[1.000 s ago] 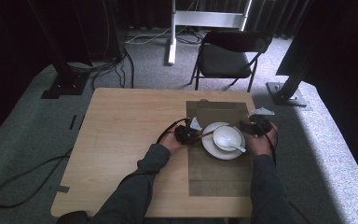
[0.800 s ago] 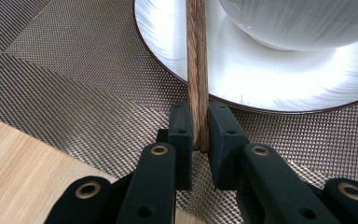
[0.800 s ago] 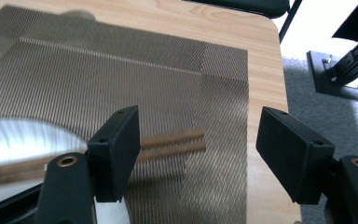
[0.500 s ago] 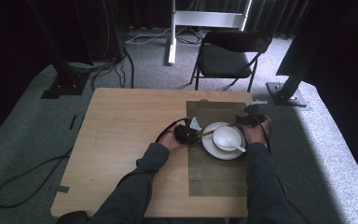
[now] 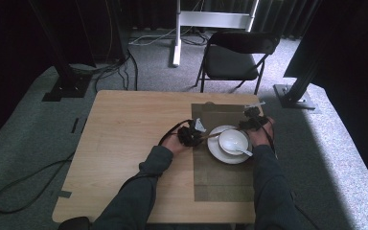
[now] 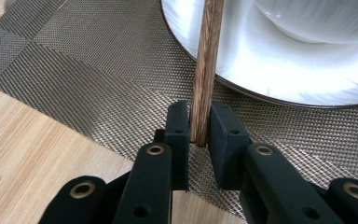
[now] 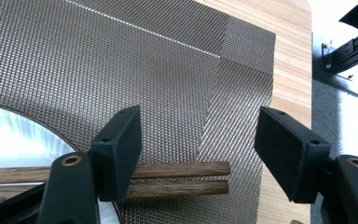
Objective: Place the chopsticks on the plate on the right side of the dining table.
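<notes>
Two chopsticks [image 7: 177,179] clamped, ends probably past plate [image 5: 215,149] rim

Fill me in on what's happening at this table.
A person is handling a pair of wooden chopsticks with two hand-held grippers. The left gripper is shut on one end of them. They lie across the rim of a white plate, which holds a bowl with a spoon and sits on a woven placemat. The right gripper has just been closing, but its fingers are apart around the chopsticks' other end, not pressing on it.
</notes>
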Available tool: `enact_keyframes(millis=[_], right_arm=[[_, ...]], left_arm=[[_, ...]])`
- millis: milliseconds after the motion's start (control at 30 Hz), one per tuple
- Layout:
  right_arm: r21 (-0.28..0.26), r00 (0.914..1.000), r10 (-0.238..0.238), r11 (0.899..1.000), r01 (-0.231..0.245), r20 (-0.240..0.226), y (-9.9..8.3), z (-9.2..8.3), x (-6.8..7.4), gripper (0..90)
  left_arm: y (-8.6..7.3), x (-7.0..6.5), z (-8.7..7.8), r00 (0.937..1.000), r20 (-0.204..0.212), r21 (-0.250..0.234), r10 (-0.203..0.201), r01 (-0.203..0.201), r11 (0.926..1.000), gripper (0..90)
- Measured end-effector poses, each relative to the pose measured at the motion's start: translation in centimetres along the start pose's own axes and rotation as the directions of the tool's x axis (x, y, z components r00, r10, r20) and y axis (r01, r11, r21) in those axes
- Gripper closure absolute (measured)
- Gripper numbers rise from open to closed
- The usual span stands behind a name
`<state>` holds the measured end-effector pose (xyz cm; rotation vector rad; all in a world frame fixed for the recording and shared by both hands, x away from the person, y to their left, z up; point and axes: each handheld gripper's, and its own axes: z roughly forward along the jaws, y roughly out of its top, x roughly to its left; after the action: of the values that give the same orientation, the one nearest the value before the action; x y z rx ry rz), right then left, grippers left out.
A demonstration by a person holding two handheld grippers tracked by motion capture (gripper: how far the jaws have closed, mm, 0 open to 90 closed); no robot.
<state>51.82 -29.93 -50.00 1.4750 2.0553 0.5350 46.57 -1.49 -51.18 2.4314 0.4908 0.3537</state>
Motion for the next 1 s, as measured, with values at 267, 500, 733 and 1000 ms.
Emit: enact_keyframes(millis=[267, 500, 733, 1000], right_arm=[[0.01, 0.9996, 0.025, 1.0, -0.025, -0.015, -0.5, -0.3, -0.4, 34.8], [0.039, 0.9997, 0.018, 0.999, -0.017, -0.016, -1.3, -0.3, -0.8, 36.7], [0.049, 0.9981, 0.052, 0.998, -0.05, -0.033, -2.3, -0.6, -1.5, 37.8], [0.037, 0.9963, 0.074, 0.997, -0.072, -0.045, -3.1, -1.0, -2.0, 37.7]], left_arm=[[0.6, 0.0, 0.4, 0.9995, -0.029, 0.016, -0.013, 0.013, 0.9998, 77.3], [1.1, 0.4, 0.6, 0.9975, -0.06, 0.022, -0.036, 0.038, 0.999, 74.1], [1.1, 0.7, 0.9, 0.9955, -0.078, 0.031, -0.054, 0.056, 0.9979, 73.5], [1.1, 0.6, 1.3, 0.9947, -0.084, 0.035, -0.059, 0.062, 0.9975, 73.1]])
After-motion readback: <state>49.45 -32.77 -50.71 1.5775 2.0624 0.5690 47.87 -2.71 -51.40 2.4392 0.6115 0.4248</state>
